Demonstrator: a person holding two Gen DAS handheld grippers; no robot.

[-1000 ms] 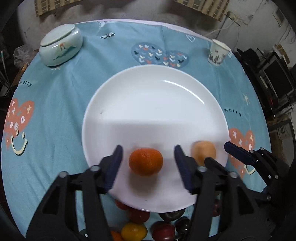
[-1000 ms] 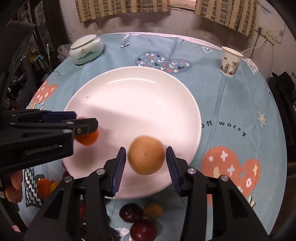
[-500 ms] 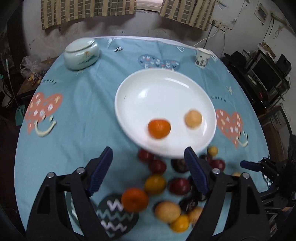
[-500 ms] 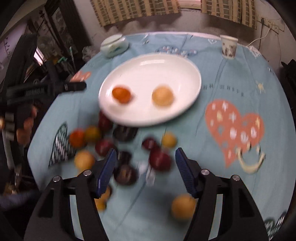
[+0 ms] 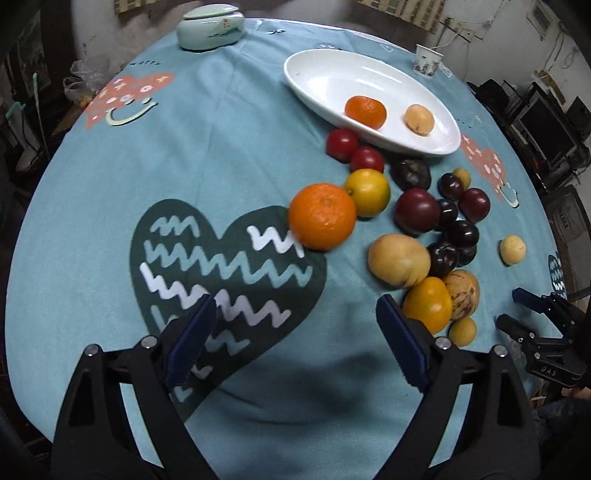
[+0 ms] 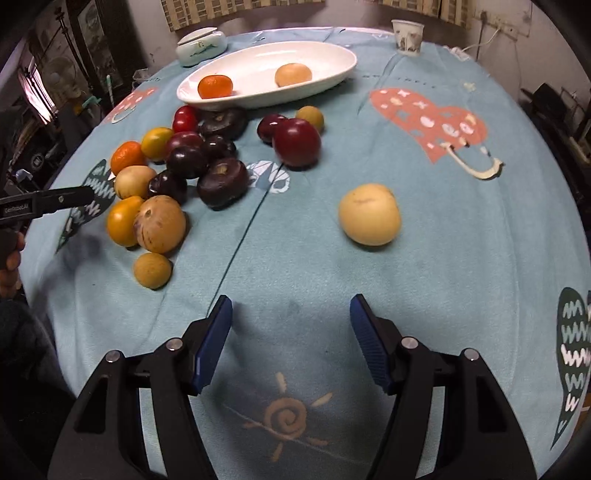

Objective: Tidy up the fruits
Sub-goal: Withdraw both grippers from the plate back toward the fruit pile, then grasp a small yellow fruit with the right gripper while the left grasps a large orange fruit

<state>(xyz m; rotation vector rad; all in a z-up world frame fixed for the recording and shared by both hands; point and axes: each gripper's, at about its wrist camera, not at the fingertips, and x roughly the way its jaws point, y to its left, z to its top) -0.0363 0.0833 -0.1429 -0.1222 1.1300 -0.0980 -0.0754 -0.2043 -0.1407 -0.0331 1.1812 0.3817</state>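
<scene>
A white plate point(image 5: 321, 70) point(image 6: 258, 62) at the far side holds a mandarin point(image 5: 365, 110) point(image 6: 215, 86) and a tan round fruit point(image 5: 418, 120) point(image 6: 293, 75). In front of it lies a pile of fruit: a big orange point(image 5: 322, 216), a yellow citrus point(image 5: 367, 192), several dark plums point(image 6: 221, 182) and a red plum point(image 6: 296, 142). A pale yellow fruit point(image 6: 369, 214) point(image 5: 512, 250) sits alone. My left gripper point(image 5: 295, 314) hangs over the dark heart print, its jaws opening with nothing between them. My right gripper point(image 6: 290, 306) stands open and empty, short of the lone fruit.
A lidded ceramic jar point(image 5: 209, 27) point(image 6: 201, 44) and a paper cup point(image 5: 427, 61) point(image 6: 407, 32) stand at the far rim of the round table with its blue cloth point(image 6: 424, 277). Dark furniture and clutter surround the table. A hand shows at the left edge of the right wrist view.
Both grippers have drawn back from the plate toward the near edge, leaving the mandarin and the tan fruit on it. Both jaws stand wider than before.
</scene>
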